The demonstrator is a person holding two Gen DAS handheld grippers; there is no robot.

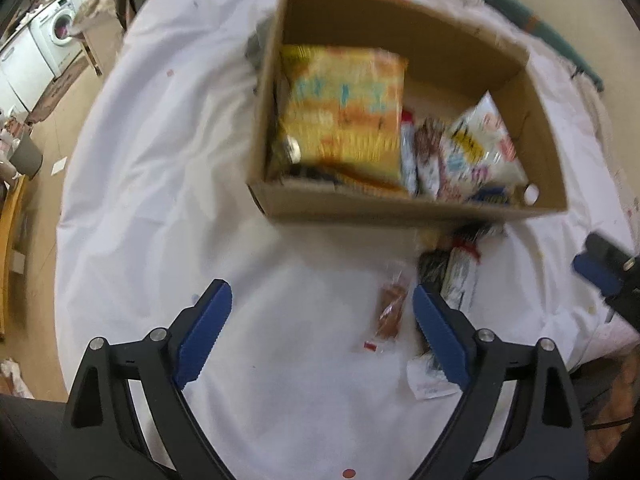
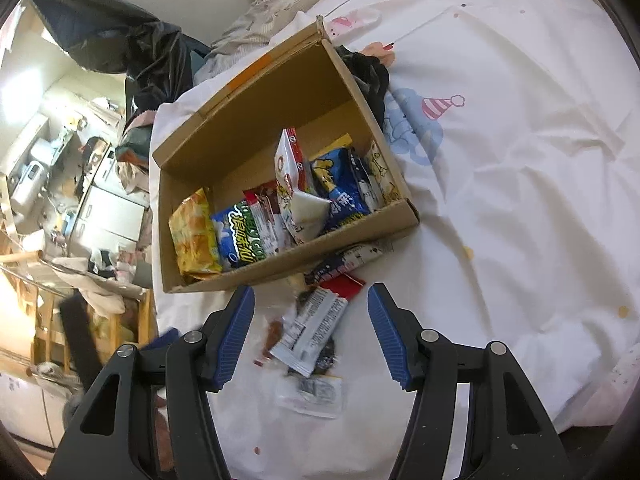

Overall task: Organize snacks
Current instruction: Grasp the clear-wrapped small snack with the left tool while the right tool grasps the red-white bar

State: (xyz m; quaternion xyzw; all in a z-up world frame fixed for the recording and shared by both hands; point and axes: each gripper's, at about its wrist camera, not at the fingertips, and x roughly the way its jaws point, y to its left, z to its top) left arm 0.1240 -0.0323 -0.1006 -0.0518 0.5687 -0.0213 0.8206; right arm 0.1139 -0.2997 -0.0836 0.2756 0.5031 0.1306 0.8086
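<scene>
Box [image 2: 288, 258] snack labels unreadable; both claws [image 1: 322, 312] [image 2: 311, 308] agape, empty.

Lived-in home, small flat. Bed [image 2: 520, 160] with cartoon-print sheet as work surface; washing machine [image 1: 60, 30] nearby; cluttered kitchen counter [image 2: 60, 168]; clothes heaped beside bed.
</scene>
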